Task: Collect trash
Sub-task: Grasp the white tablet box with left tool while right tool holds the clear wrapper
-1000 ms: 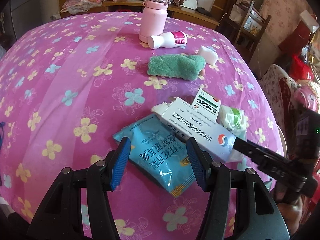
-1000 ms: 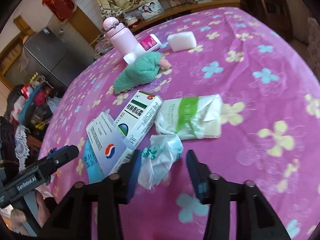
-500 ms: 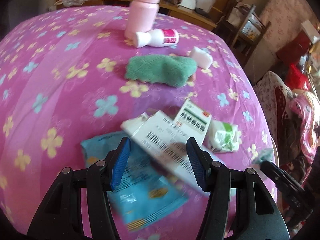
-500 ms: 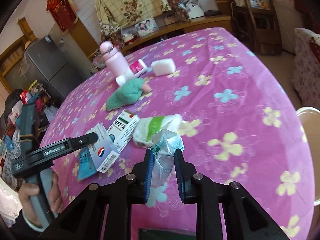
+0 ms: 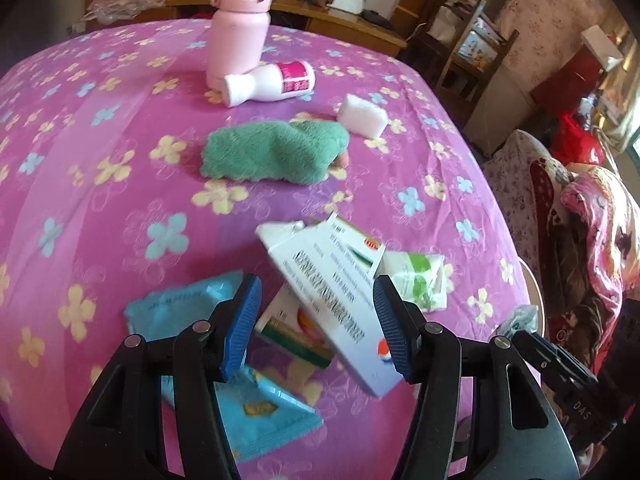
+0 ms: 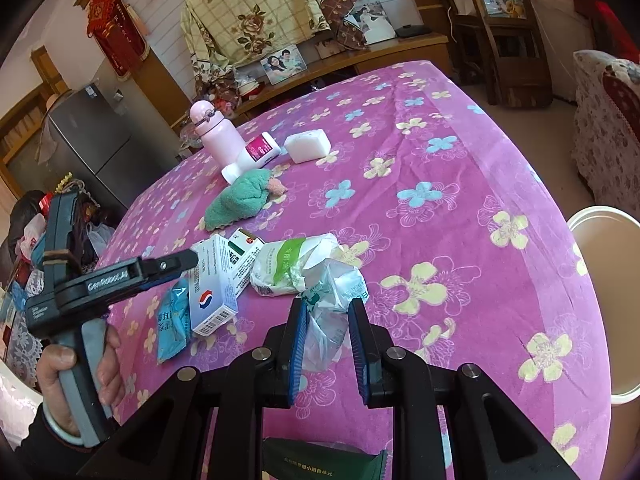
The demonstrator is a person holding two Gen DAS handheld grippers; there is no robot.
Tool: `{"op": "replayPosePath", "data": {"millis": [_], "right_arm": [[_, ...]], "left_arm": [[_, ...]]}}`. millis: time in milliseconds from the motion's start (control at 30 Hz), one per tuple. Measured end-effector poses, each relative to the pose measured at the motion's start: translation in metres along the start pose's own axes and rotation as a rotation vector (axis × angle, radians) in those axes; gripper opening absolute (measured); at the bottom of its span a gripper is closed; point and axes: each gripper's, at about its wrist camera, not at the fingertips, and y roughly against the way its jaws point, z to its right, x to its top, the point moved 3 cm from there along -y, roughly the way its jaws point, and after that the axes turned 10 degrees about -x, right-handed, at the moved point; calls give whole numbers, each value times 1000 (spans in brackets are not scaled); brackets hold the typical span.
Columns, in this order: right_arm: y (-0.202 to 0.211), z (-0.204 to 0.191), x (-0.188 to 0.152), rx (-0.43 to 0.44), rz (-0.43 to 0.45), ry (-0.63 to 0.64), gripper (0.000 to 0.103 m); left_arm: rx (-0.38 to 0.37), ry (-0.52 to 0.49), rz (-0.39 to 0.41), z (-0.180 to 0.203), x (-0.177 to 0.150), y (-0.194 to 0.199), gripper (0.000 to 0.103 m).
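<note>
My right gripper [image 6: 326, 342] is shut on a crumpled white plastic wrapper [image 6: 334, 304], lifted above the table's near edge. My left gripper [image 5: 318, 322] is open, with a long white medicine box [image 5: 332, 300] between its fingers; the box tilts up off the cloth. Under it lie a smaller green-striped box [image 5: 296, 328] and a blue foil packet [image 5: 248, 392]. A second white-and-green box [image 5: 352, 246] and a white-green tissue pack [image 5: 420, 284] lie just beyond. The same pile shows in the right wrist view: white box [image 6: 210, 292], tissue pack [image 6: 288, 266].
Farther on the purple flowered tablecloth [image 5: 100, 160] are a green towel [image 5: 276, 152], a white sponge block [image 5: 362, 114], a tipped white bottle [image 5: 268, 86] and a pink flask [image 5: 238, 24]. A beige bin [image 6: 608, 280] stands by the table's right edge. A green packet [image 6: 320, 460] sits under my right gripper.
My right gripper closed on the crumpled wrapper and lifted it back from the pile. My left gripper moved forward from the blue packet until the white box sat between its fingers.
</note>
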Motion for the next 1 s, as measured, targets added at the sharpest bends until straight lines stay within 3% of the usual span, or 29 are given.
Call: {"op": "replayPosePath", "data": {"millis": [300, 567, 733, 767, 800, 900, 1000], "right_arm": [[7, 4, -3, 9, 6, 7, 20], [11, 19, -3, 7, 14, -13, 20], [14, 19, -2, 13, 20, -15, 20], [15, 19, -2, 13, 22, -14, 20], [17, 18, -2, 13, 24, -13, 20], [20, 19, -2, 9, 31, -14, 20], [21, 21, -3, 8, 28, -21, 20]], "left_arm": [[31, 112, 21, 12, -5, -18, 62], [111, 53, 11, 24, -7, -28, 61], [85, 16, -5, 25, -11, -23, 48], [73, 10, 5, 26, -11, -19, 29], [55, -1, 7, 28, -11, -14, 21], [47, -30, -4, 34, -11, -7, 13], [61, -53, -29, 36, -14, -12, 13]]}}
